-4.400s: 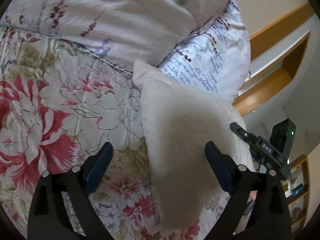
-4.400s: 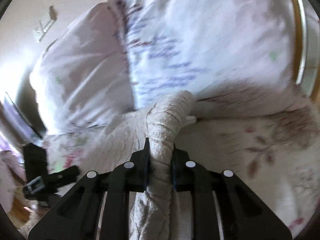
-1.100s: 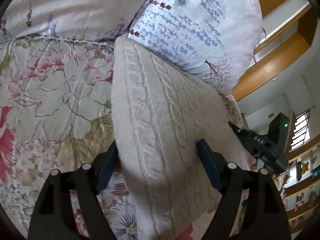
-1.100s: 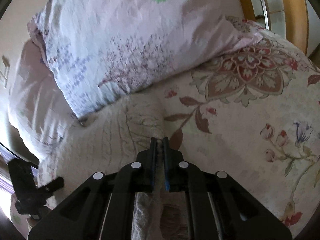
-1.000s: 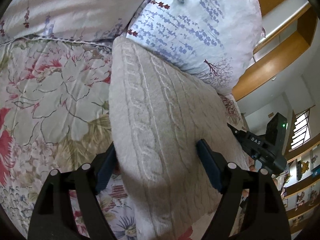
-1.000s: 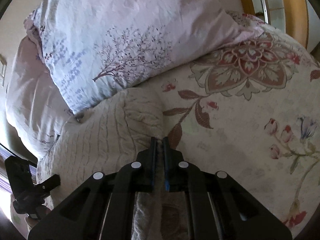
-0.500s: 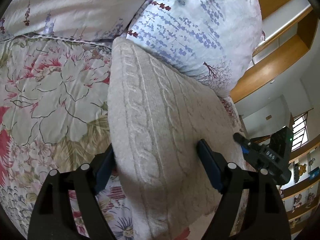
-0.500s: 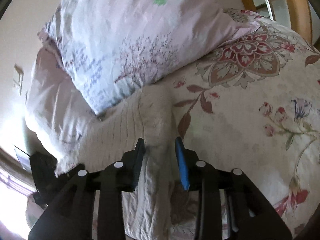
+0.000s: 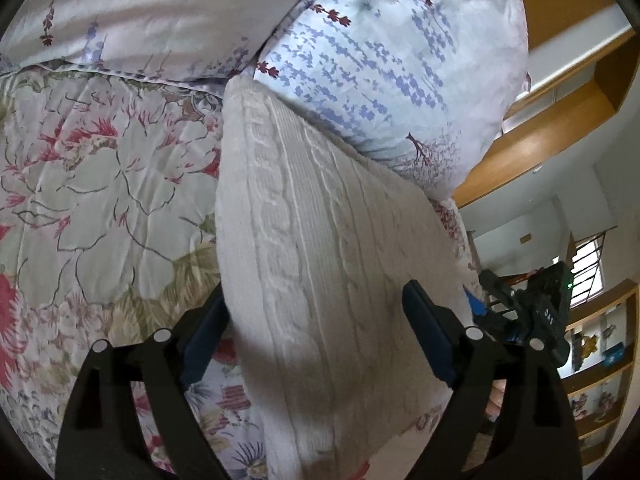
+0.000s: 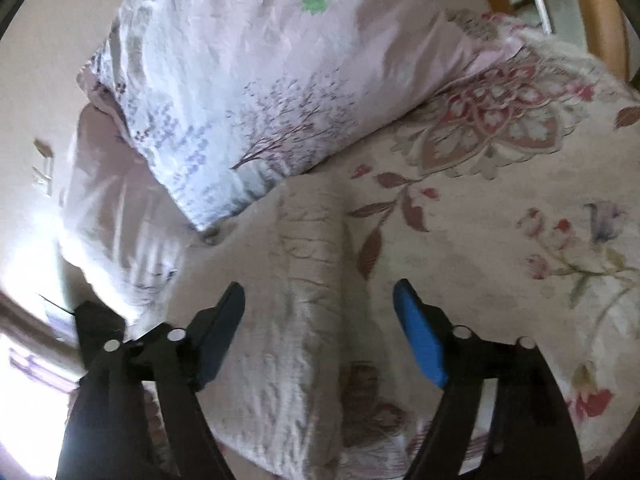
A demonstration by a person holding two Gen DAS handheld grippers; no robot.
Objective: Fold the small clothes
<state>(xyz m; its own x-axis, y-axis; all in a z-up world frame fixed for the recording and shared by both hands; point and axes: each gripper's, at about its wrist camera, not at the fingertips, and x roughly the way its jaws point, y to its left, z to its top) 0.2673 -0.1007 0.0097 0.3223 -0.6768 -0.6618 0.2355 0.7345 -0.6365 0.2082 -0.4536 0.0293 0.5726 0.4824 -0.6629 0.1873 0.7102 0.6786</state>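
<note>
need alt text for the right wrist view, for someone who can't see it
A cream cable-knit garment lies folded on a floral bedspread, seen between the open right tongs, whose blue-padded fingers straddle it without gripping. A pale pillow printed with lavender trees sits at the garment's far end; the picture is slightly blurred.

Black tool (image 9: 316,330), seemingly blue pads (image 10: 420,336)

Right claw (image 10: 320,320) gapes above cream knit sweater (image 10: 296,320) on floral bedspread (image 10: 500,248)
</note>
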